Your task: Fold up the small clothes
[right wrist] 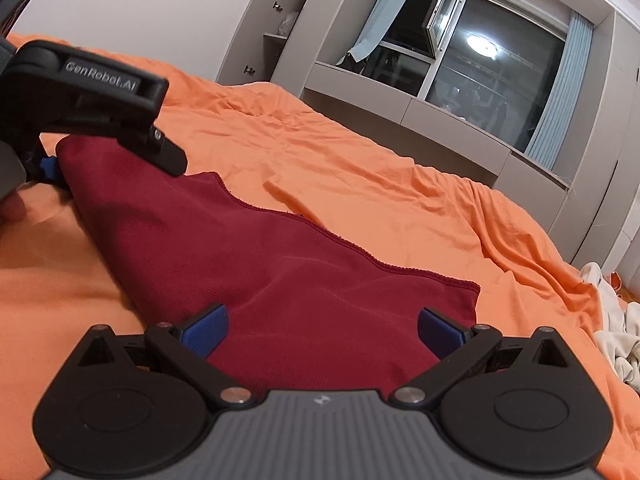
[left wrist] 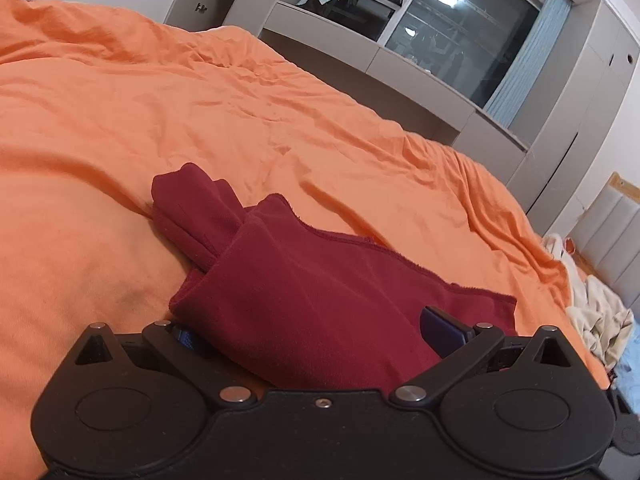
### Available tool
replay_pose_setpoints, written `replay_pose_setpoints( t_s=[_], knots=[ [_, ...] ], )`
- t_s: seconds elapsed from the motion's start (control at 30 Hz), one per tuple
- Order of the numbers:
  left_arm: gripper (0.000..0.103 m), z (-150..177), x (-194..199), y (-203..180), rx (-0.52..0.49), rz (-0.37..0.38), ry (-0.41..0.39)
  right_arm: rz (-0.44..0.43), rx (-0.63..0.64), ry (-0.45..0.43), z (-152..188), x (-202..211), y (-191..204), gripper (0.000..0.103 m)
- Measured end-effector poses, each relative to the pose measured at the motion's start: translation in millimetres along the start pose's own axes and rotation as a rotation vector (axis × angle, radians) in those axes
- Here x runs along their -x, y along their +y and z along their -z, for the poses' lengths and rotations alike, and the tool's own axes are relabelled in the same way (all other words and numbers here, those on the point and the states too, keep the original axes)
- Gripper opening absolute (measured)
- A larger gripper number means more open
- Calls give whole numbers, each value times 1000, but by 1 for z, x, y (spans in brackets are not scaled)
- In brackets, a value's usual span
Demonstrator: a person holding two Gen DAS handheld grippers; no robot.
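A dark red garment (left wrist: pixel 320 292) lies partly folded on the orange bedsheet (left wrist: pixel 120 120), with a rolled sleeve (left wrist: pixel 192 208) pointing away at its far left. My left gripper (left wrist: pixel 314 334) is open. Its fingers straddle the garment's near edge, and cloth drapes over the left blue pad (left wrist: pixel 186 338). The right wrist view shows the same garment (right wrist: pixel 248 248) spread flat, and my right gripper (right wrist: pixel 324 330) open around its near right part. There the left gripper's black body reaches in at the upper left, with a blue pad (right wrist: pixel 48 168) at the garment's far left corner.
A pile of cream and light-blue clothes (left wrist: pixel 596 312) lies off the bed's right side, also seen as cream cloth (right wrist: pixel 616 320). Grey cabinets (left wrist: pixel 420 80) and a dark window (left wrist: pixel 460 32) stand beyond the bed. A hand (right wrist: pixel 12 208) holds the left gripper.
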State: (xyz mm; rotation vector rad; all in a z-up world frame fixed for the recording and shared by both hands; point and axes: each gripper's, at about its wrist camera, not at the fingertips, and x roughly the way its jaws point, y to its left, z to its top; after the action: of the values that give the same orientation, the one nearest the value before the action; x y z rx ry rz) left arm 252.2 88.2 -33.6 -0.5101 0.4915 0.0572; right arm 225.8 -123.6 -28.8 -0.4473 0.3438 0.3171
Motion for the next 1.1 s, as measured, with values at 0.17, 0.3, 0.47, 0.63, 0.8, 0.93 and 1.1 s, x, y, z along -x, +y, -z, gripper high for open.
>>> replay_pose_setpoints(
  t_s=[0.17,0.3,0.47,0.63,0.8,0.93,1.1],
  knots=[
    [102,-6,1,4,50,13,-26,-5,-7,1,1,3,1,103],
    [100,-11,0,9,118,1,-57,-7,-10,2,1,2,-1,103],
    [77,-14,-2,11,162,-78,-89,-18,-23,5,1,2,-5,103],
    [49,-16,-4,15,206,-110,-111,-82,-67,43,-6,3,-24,103],
    [29,-23,-12,11,182,-109,-95,-61,-164,56,-16,13,-75,103],
    [20,-32,-14,-5,97,-100,-98,50,-222,53,-23,14,-125,103],
    [16,-48,-17,-52,-92,-31,-103,128,-359,79,-13,13,-189,103]
  ],
)
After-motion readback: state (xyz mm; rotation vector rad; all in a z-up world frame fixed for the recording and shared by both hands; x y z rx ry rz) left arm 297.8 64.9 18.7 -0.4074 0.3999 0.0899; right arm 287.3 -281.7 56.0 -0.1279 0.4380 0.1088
